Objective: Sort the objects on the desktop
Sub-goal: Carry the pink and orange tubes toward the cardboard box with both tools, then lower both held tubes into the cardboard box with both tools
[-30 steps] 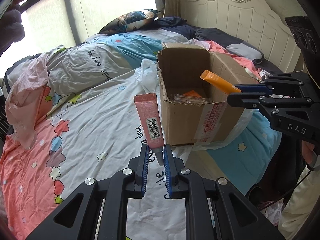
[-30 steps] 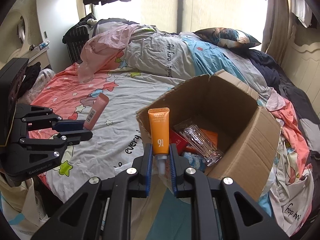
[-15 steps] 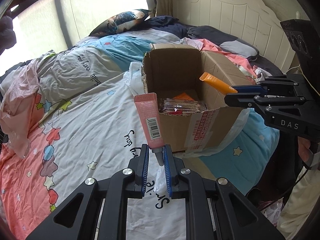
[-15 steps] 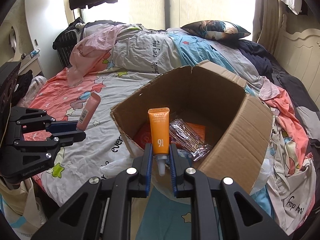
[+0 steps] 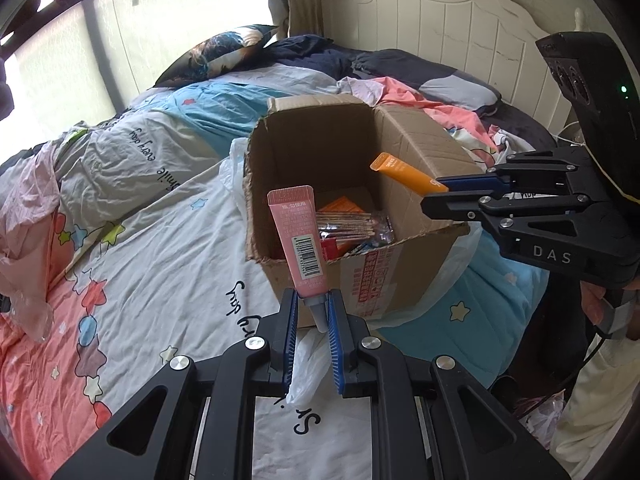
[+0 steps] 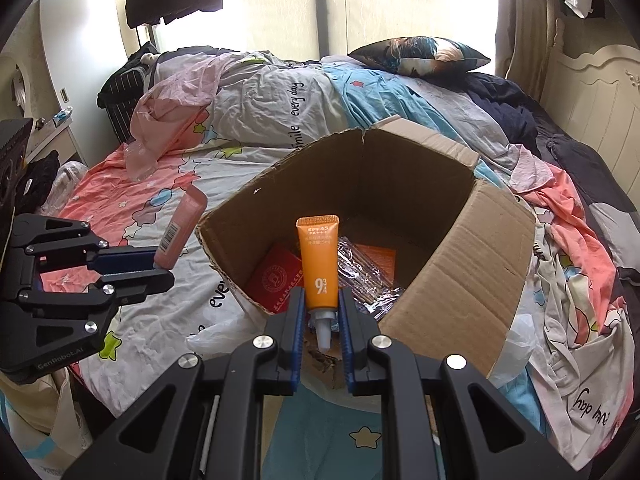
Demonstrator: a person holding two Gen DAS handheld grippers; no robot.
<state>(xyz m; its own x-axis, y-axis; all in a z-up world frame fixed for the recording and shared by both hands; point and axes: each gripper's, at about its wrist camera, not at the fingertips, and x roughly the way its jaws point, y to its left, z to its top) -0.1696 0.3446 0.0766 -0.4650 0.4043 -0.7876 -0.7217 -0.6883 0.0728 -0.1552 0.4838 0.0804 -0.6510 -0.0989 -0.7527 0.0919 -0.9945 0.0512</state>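
Orange tube (image 6: pixel 319 266) pinched by right gripper (image 6: pixel 320 322) over box (image 6: pixel 472 264); pink tube (image 5: pixel 298 242) pinched by left gripper (image 5: pixel 311 322) outside near wall. Release advised only once inside rim.

A box (image 6: pixel 460 264) stands on the bed (image 6: pixel 168 184), near its edge. Inside it lie a packet (image 6: pixel 276 276) at the left, a bundle of sticks (image 6: pixel 364 276) beside it and a card (image 6: pixel 378 258) behind. A bag (image 5: pixel 460 264) lies under the box. A pillow (image 6: pixel 420 56) rests at the far end of the bed, left of the headboard (image 5: pixel 440 36). Left of the box, a quilt (image 5: pixel 120 160) is heaped on the bed.
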